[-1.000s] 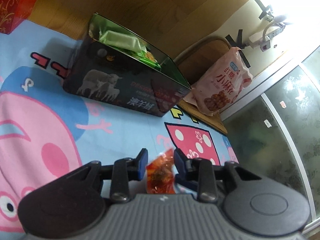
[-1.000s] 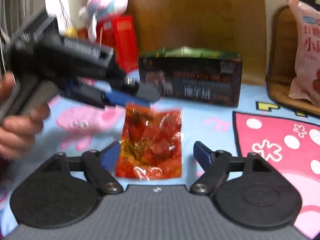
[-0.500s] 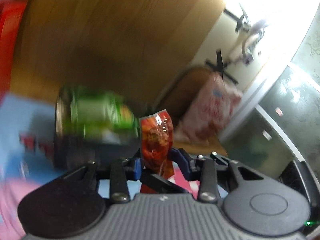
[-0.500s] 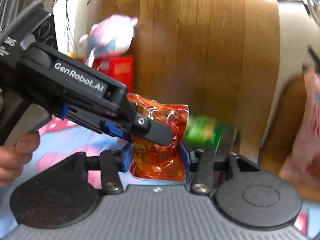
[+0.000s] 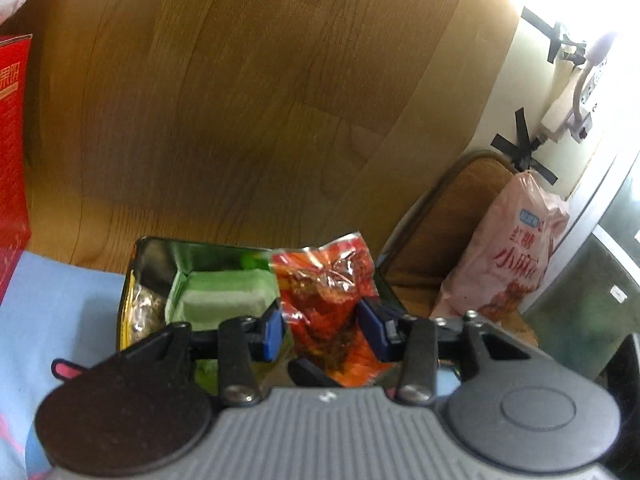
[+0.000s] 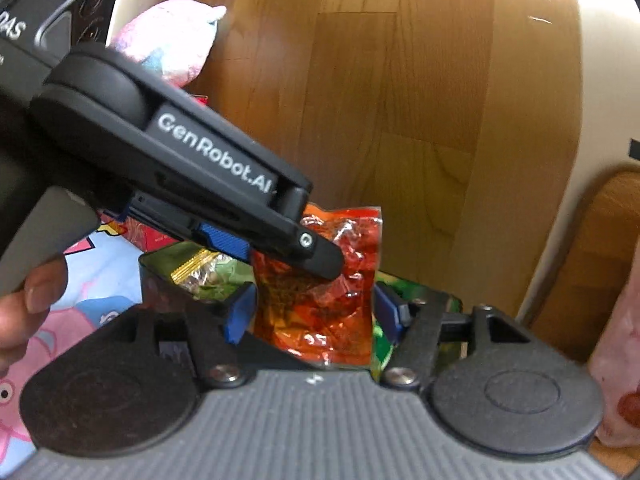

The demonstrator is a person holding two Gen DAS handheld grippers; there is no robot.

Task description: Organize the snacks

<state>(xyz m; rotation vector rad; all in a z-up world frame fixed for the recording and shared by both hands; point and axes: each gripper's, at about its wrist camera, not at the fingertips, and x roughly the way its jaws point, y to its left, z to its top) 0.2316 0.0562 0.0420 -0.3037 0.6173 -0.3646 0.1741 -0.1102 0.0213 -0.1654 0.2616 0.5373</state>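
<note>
The right gripper (image 6: 313,312) points slightly downward. Its jaws have just been opening, and the pads flank the red snack packet (image 6: 320,304) without pressing. The left gripper (image 5: 325,332), tilted down, pinches the packet's waist, jaws just eased a little. Light, crinkly, probably slippery film, best held mid-body. It hangs above the open tin (image 5: 160,258) beyond.

A home, most likely a bedroom or a child's play corner. Cartoon-pig sheet or mat (image 6: 100,308) in pink and pale blue underfoot; plush toy (image 6: 172,44) in pastel colours propped against a wood-grain panel (image 5: 248,100) like a headboard. Power strip (image 5: 568,120) fixed to a cream wall with black tape. Frosted glass sliding door (image 5: 592,292) at the side. Red gift box (image 5: 12,160), pink snack bag (image 5: 508,256), open tin of snacks (image 5: 160,264).
</note>
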